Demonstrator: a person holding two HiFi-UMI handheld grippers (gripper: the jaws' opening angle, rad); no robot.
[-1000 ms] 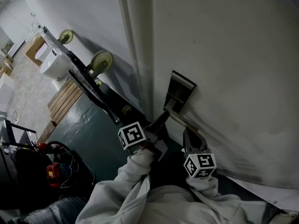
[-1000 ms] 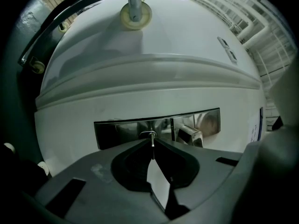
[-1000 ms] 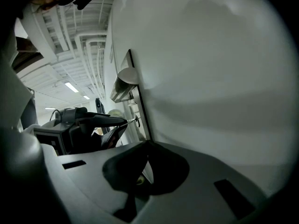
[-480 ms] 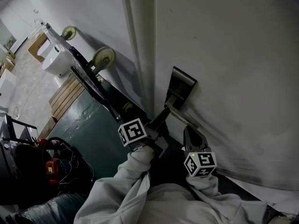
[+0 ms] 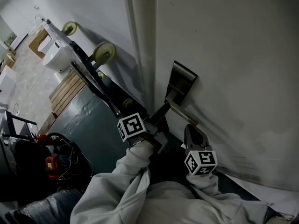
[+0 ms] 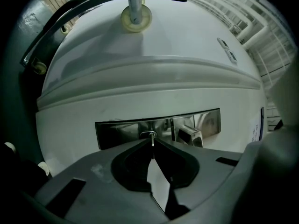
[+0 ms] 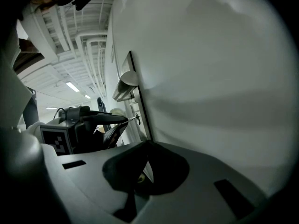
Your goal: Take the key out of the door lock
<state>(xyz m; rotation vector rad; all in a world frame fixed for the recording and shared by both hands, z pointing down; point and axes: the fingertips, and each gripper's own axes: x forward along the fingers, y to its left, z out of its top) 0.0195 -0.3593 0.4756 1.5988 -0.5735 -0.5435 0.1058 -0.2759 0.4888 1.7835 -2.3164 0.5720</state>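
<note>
A small metal key (image 6: 150, 135) sticks out of the shiny lock plate (image 6: 126, 129) on the white door (image 5: 224, 55). My left gripper (image 6: 152, 142) points level at the plate, shut on the key's head. In the right gripper view the key (image 7: 132, 119) bridges the left gripper's tips and the plate's edge. The lever handle (image 5: 183, 115) juts from the plate (image 5: 180, 84), just right of the left gripper (image 5: 164, 109). My right gripper (image 5: 190, 129) hangs below the handle, close to the door, jaws together and holding nothing; its tips (image 7: 147, 143) almost touch the door face.
Left of the door stand the door frame (image 5: 140, 45) and a black trolley (image 5: 88, 78) with pale wheels (image 5: 103, 52). Further left are a wooden pallet (image 5: 67, 96), a white fixture (image 5: 56, 62), and cables with a red tool (image 5: 51, 164) on the dark floor.
</note>
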